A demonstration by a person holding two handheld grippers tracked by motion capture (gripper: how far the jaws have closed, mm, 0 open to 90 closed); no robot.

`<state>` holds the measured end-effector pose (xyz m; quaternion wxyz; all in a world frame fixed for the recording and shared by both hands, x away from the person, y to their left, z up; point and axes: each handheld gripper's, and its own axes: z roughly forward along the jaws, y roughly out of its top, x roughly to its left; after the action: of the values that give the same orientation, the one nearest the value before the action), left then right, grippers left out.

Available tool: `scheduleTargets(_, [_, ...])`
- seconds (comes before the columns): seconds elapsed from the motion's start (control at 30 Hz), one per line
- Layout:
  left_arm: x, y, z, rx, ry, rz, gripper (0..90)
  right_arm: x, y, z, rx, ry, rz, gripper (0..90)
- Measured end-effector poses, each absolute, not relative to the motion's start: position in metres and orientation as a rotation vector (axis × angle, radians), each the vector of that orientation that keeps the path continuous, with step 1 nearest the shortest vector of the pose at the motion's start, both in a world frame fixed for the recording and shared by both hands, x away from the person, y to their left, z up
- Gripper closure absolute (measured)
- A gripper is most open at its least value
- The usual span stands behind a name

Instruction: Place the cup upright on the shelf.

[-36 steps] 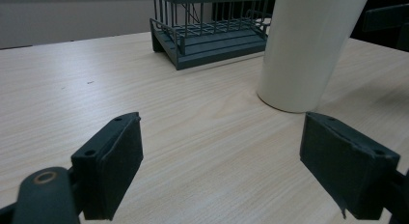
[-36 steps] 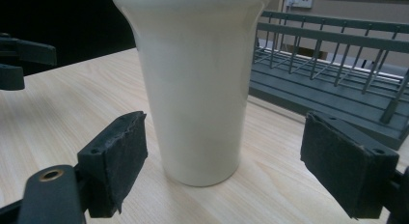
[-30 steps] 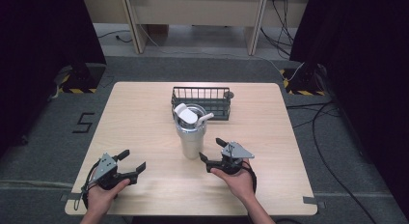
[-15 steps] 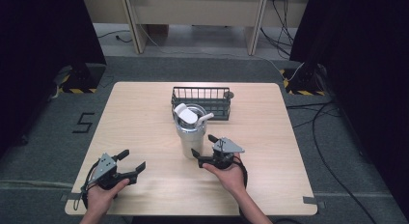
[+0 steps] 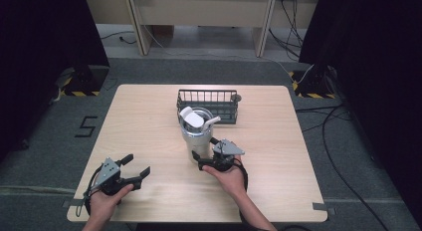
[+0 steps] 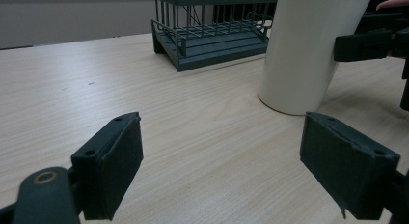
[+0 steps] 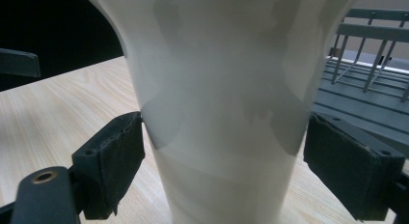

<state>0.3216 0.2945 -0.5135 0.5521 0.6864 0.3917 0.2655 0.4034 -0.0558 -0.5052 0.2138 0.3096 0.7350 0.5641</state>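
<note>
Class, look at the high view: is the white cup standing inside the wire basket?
No, the white cup stands on the table in front of the wire basket.

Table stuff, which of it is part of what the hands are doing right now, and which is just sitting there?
In use:
- white cup, standing upright
- right hand-held gripper, open jaws either side of the cup
- white scoop resting in the cup

Lying about:
- wire basket behind the cup
- left hand-held gripper, open, apart from the cup
</note>
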Motion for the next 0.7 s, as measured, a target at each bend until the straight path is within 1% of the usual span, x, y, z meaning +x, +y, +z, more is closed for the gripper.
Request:
scheduleTargets(0.53, [0.322, 0.294, -0.513, 1.625, 0.921, 0.626, 14.6, 0.416, -0.044, -0.511, 0.874, 2.029, 1.59, 8.3])
scheduleTargets(0.7, [0.322, 0.294, -0.513, 1.625, 0.919, 0.625, 14.6, 0.419, -0.039, -0.512, 0.876, 2.025, 1.593, 7.7])
